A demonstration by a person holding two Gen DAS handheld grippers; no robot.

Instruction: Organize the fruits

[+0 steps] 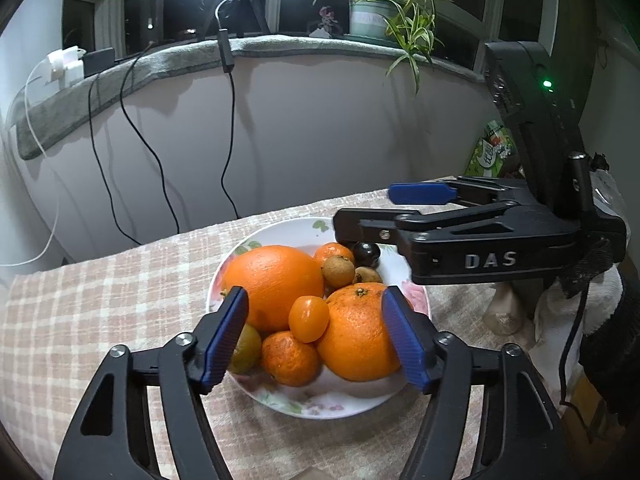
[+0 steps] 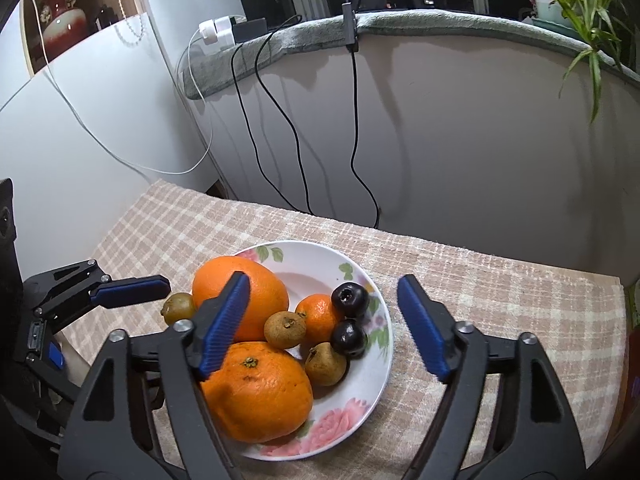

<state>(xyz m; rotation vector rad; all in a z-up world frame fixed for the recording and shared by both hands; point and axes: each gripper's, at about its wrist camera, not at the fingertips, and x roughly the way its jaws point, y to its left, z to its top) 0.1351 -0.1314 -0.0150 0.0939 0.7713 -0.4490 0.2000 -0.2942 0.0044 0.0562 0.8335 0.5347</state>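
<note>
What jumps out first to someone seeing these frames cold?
The floral plate heaped with fruit at the middle of the checked tablecloth, dominated by two big oranges with two dark round fruits at its far right. Then the blue-padded left gripper and right gripper, both open and empty over the plate.

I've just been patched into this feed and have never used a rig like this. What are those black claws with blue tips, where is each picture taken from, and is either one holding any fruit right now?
Each claw is a hand-held two-finger gripper carried by a person; there is no robot arm. One picture looks along the left gripper, the other along the right gripper; each also shows the other gripper at its edge. On the checked tablecloth sits a flowered plate piled with fruit: two big oranges, small tangerines, brownish fruits and two dark ones. Both grippers are open above the plate and hold nothing.
</note>
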